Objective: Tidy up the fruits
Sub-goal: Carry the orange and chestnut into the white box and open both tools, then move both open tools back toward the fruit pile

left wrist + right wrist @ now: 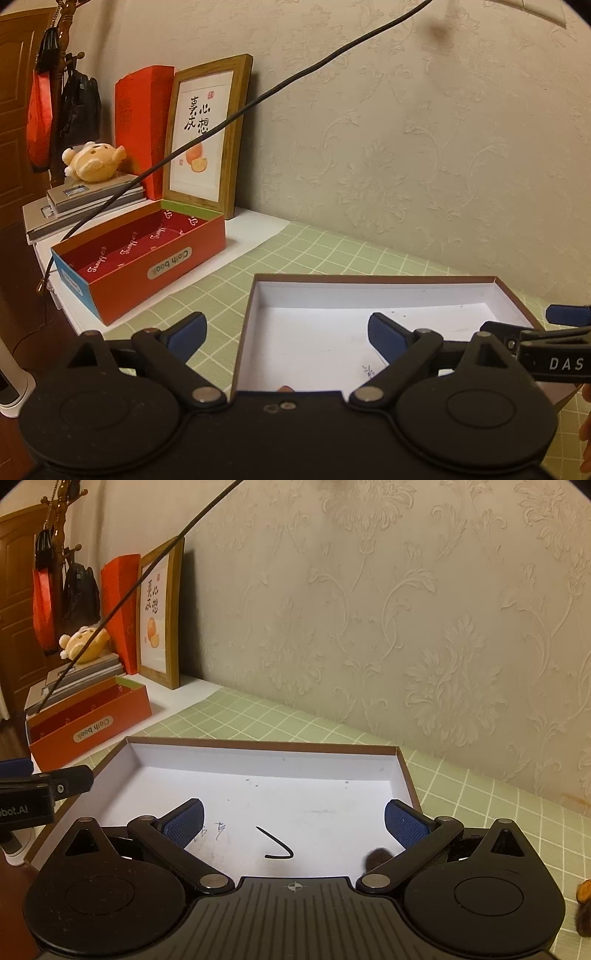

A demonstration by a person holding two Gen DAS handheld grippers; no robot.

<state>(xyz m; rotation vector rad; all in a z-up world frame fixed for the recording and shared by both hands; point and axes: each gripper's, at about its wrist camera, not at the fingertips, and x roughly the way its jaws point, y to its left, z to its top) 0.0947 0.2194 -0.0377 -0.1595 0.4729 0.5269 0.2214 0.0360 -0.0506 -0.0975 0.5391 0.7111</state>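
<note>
A shallow box (369, 291) (266, 753) with a brown rim and a white inside lies on the green checked mat. My left gripper (288, 334) is open, its left finger outside the box's left wall and its right finger over the floor; nothing is between them. A small reddish bit (284, 388) peeks out just above the gripper body. My right gripper (295, 823) is open over the box floor and holds nothing. A dark fuzzy brown thing (378, 856) lies in the box by its right finger, half hidden. An orange piece (585, 890) shows at the right edge.
A red open box (147, 258) labelled "Cloth book" stands at the left. Behind it are a framed picture (207, 136), a red bag, stacked books and a plush toy (92, 162). A black cable (258, 99) hangs across. The papered wall runs close behind the mat.
</note>
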